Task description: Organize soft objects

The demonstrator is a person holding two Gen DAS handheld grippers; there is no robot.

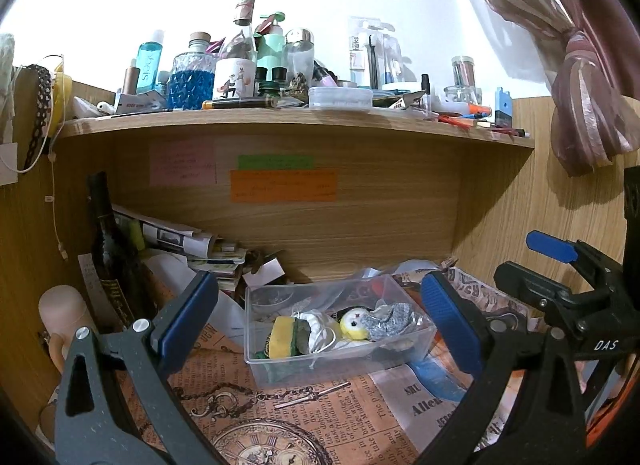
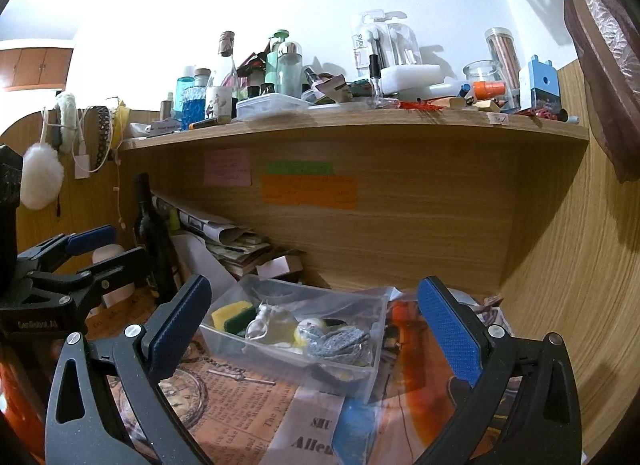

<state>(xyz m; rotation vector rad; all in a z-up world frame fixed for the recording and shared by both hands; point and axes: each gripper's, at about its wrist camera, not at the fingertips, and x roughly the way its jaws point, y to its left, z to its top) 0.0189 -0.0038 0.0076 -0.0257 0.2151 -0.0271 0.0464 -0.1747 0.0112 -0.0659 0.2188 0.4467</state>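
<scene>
Both tools hang above the bench, jaws wide apart and holding nothing; the left tool (image 1: 316, 329) frames the clear bin (image 1: 280, 361), the right tool (image 2: 316, 329) likewise, and each shows in the other's view off to the side. The soft things already lie in the bin: a sponge (image 1: 286, 337), a yellow plush (image 1: 354, 325), a grey cloth (image 1: 390, 319) and something white between sponge and plush; the sorting looks near done. Judged from here, any further placing should come straight down over the open top and release low, so light pieces do not catch the rim. Around it: printed paper (image 1: 320, 417) covers the bench; a dark bottle (image 1: 108, 241) and stacked papers (image 1: 188, 245) stand left of the bin; the shelf (image 1: 280, 121) above is crowded, so lifts should stay low; a curtain (image 1: 580, 85) hangs right.
</scene>
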